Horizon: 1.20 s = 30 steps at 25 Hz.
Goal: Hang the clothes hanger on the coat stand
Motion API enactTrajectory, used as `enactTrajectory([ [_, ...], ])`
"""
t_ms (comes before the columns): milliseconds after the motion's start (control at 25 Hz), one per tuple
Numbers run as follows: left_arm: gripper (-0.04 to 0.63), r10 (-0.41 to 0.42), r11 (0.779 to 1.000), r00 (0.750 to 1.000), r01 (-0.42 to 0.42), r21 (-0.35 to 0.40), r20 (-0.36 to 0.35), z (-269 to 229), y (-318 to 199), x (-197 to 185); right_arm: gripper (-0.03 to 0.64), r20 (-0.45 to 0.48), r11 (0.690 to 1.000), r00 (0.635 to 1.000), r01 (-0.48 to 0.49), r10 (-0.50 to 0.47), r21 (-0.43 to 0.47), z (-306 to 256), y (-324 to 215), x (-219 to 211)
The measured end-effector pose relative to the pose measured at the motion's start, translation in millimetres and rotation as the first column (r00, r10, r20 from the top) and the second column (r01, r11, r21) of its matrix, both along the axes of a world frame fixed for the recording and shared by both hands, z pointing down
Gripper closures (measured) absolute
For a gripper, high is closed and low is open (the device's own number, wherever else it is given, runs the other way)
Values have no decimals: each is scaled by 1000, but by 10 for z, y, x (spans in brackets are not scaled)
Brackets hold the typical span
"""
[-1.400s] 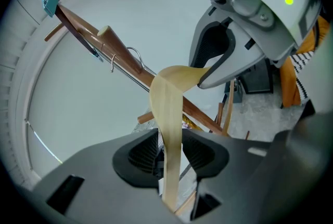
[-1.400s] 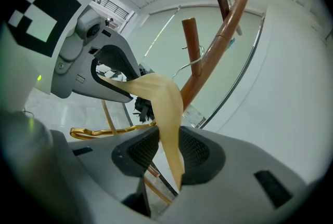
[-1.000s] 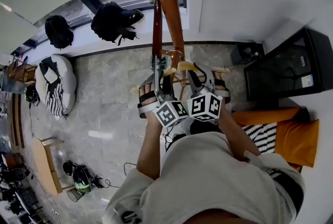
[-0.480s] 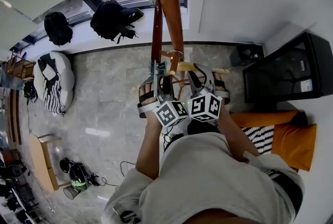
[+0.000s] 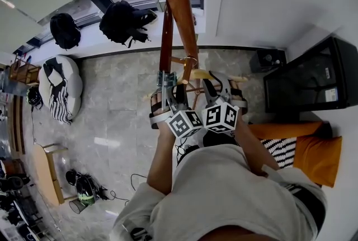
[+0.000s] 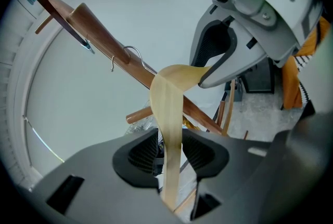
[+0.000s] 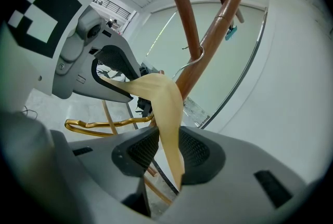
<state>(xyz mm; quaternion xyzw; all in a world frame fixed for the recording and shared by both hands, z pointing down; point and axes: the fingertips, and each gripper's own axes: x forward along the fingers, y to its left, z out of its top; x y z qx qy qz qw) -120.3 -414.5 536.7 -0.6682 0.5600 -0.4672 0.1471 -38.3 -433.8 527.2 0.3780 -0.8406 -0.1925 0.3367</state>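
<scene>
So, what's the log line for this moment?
left claw: shut on hanger | right claw: shut on hanger | hanger: raised beside coat stand

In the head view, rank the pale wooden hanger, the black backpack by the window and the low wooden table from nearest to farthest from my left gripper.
1. The pale wooden hanger: clamped in the fingers of the left gripper.
2. The black backpack: ahead and to the left, by the window.
3. The low wooden table: far left, low in the picture.
</scene>
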Motion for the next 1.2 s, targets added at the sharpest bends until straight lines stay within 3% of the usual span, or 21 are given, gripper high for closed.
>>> enactTrajectory([
  [520,449,-39,999,999,39,10,5,13,-43,-52,499,4,1000,1000,20,-20,-12,31,-65,-20],
  [720,448,-37,999,999,37,13,4,62,-75,103,499,8,1000,1000,-3,3,-8,74,-79,182],
  [920,448,-50,998,999,51,26,-10,26,-29,-75,497,-5,1000,1000,-28,28,6,33,-89,113],
  [1200,448,-56,997,997,59,58,-59,-225,289,-258,409,18,998,999,-52,52,34,-286,116,-1],
])
